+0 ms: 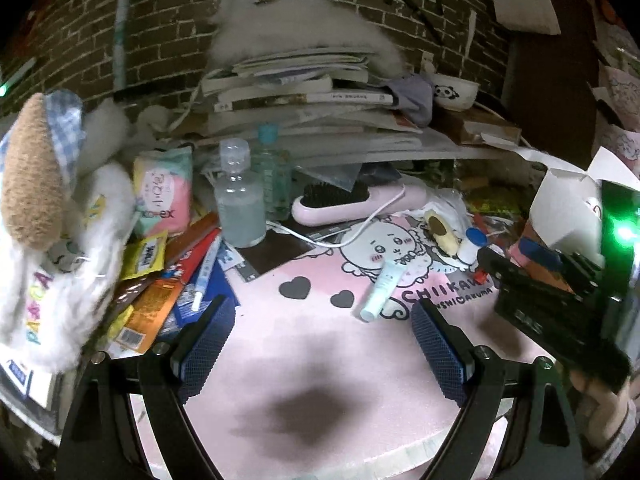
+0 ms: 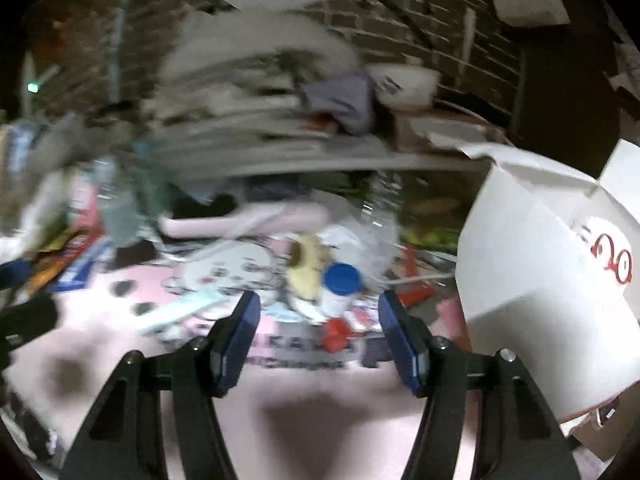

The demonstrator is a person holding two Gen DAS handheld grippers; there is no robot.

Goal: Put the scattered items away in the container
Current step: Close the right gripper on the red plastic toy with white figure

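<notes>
My left gripper (image 1: 324, 314) hangs open over a pink cartoon mat (image 1: 304, 344), with nothing between its blue pads. A pale blue tube (image 1: 379, 289) lies on the mat just beyond its tips. My right gripper (image 2: 320, 306) is open too, its pads apart and bare. Just past them stands a small white bottle with a blue cap (image 2: 339, 286), beside a yellow item (image 2: 306, 268). A white cardboard box (image 2: 540, 280) stands open-topped at the right. The right wrist view is blurred. The right gripper's black body (image 1: 560, 304) shows at the right of the left wrist view.
Snack packets (image 1: 152, 292) and a white plush toy (image 1: 52, 248) crowd the left. Two clear bottles (image 1: 240, 200), a pink hairbrush (image 1: 352, 204) and its white cable lie behind the mat. Stacked books (image 1: 304, 100) and a panda bowl (image 1: 456, 90) sit against the brick wall.
</notes>
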